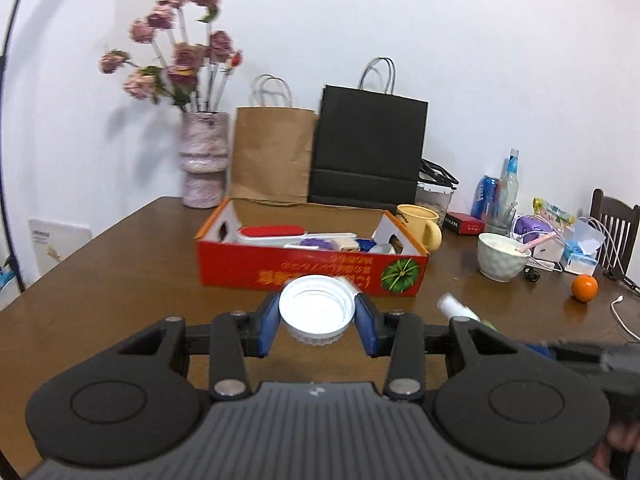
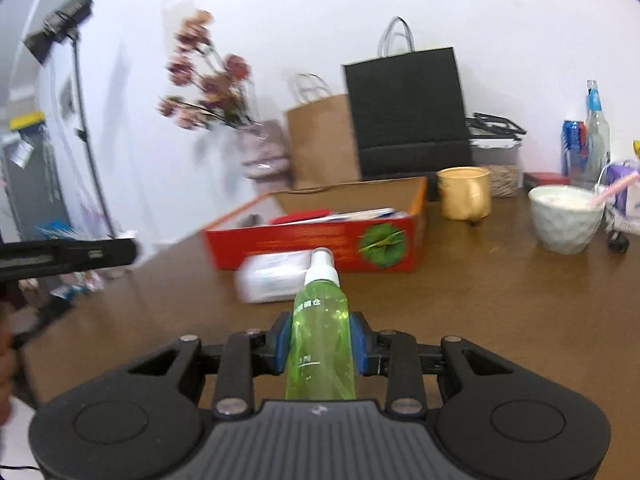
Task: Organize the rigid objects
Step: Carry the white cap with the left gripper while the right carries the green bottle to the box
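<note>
Left wrist view: the left gripper [image 1: 317, 322] has its blue fingers [image 1: 267, 326] clamped on a white ribbed screw lid [image 1: 316, 309], held hollow side up above the worktop [image 1: 120, 276], just short of the red cardboard box [image 1: 312, 270] that already holds several items. The lid appears light, stiff and thin-walled; the ribbed rim gives purchase, so a hold across its width seems sound. Right wrist view: the right gripper [image 2: 320, 346] has its fingers [image 2: 359, 346] closed on the body of a green spray bottle [image 2: 320, 332], nozzle pointing towards the box [image 2: 320, 240]. The plastic looks smooth and slightly yielding, probably light; a mid-body hold seems best, since the white spray head could slip or depress.
</note>
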Demonstrator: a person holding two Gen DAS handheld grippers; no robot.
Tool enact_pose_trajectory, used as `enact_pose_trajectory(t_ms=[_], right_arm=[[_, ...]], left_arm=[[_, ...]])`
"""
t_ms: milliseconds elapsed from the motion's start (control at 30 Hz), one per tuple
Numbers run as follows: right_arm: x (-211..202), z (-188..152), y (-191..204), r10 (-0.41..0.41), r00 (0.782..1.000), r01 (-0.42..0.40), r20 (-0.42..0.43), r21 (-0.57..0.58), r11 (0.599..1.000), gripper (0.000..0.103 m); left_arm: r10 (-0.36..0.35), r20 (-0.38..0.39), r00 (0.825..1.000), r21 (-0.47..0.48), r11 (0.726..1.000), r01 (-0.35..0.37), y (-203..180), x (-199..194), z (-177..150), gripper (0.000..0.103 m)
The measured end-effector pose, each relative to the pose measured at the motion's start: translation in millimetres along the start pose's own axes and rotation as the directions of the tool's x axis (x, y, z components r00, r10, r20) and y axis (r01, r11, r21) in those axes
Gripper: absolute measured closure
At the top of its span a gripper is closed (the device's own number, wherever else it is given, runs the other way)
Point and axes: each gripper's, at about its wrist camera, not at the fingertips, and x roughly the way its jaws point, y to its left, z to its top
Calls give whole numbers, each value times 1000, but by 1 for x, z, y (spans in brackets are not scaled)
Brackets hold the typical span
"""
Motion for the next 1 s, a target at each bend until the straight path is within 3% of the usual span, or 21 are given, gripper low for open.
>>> enact_pose_trajectory(t_ms=[200,533,767,1000], right_arm=[[-34,-33,51,20,1000,-20,-15,2,1000,73],[-38,-19,69,-28,1000,29,12,-42,999,73],[-7,42,53,-29,998,36,59,-123,992,73],[70,133,19,-22,996,42,85,-241,970,73]], left_arm=[[-11,-27,1000,6,1000,11,24,-36,-17,62],[-48,1,999,-66,997,48,54,-43,-20,62],[-81,54,995,-56,995,84,76,1,31,62],[-57,66,996,14,998,56,81,83,103,62]])
